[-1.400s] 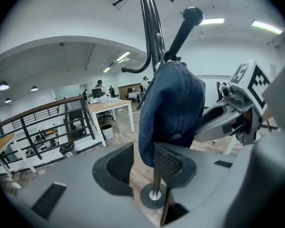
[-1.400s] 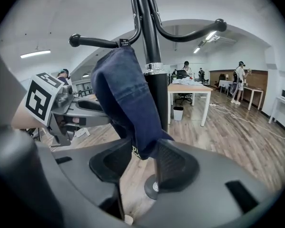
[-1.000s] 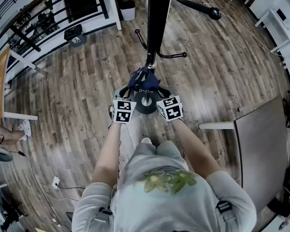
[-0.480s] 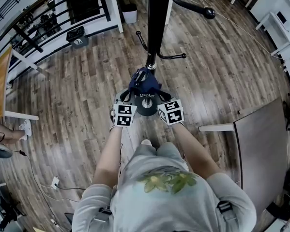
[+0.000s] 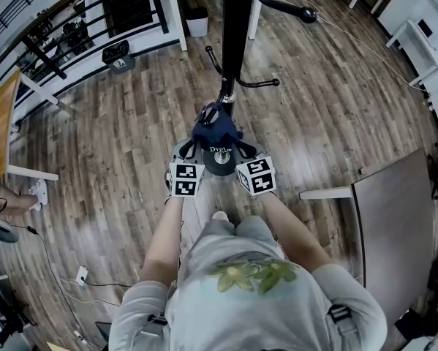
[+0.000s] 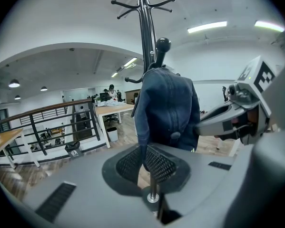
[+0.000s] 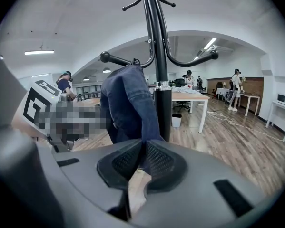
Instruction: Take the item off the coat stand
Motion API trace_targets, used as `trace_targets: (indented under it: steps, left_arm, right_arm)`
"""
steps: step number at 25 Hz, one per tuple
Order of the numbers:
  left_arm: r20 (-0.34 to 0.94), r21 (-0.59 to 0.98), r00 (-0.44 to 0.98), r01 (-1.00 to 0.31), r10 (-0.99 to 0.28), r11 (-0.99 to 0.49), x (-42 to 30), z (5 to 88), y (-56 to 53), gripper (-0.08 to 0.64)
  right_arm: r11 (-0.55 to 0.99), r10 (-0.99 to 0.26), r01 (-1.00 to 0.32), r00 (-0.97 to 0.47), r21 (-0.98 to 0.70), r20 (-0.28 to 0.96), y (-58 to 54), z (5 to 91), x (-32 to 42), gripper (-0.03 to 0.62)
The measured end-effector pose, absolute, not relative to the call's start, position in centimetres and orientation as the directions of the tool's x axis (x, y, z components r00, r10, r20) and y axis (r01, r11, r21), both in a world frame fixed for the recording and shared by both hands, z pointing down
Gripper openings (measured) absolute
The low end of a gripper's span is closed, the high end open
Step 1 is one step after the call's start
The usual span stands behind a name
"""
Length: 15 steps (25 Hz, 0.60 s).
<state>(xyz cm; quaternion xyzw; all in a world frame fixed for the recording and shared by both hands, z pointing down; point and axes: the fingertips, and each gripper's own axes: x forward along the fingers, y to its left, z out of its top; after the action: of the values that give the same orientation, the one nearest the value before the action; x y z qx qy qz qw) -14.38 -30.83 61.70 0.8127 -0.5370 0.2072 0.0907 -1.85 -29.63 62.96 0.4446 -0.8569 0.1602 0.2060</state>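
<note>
A dark blue denim cap [image 5: 215, 129] hangs low on the black coat stand [image 5: 236, 28], just above the stand's round base [image 5: 220, 161]. In the left gripper view the cap [image 6: 168, 106] droops from a ball-tipped hook [image 6: 162, 45]. My left gripper [image 6: 144, 156] is shut, with the cap's left edge pinched between its pads. My right gripper [image 7: 142, 156] is shut on the cap's right edge [image 7: 130, 103], beside the pole [image 7: 162, 108]. In the head view the left gripper [image 5: 192, 156] and right gripper [image 5: 242, 153] flank the cap.
Higher hooks [image 5: 305, 13] of the stand jut out to the right. A grey table [image 5: 394, 225] stands at my right. At the back are a white desk leg [image 5: 176, 13] and a bin [image 5: 197, 22]. A railing [image 5: 50, 42] runs along the left.
Both grippers have drawn slightly back toward me, keeping their hold on the cap's edges. The cap has barely shifted on the stand.
</note>
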Motion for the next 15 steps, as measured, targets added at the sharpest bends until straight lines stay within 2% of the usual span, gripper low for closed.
trace_targets:
  steps: [15]
  left_arm:
    - [0.4,-0.083,0.324,-0.919,-0.857,-0.386,-14.6,59.9,-27.6,0.023]
  right_arm:
    - [0.568,-0.714,-0.817,-0.55,-0.102,0.433,-26.8,61.0,-2.1,0.029]
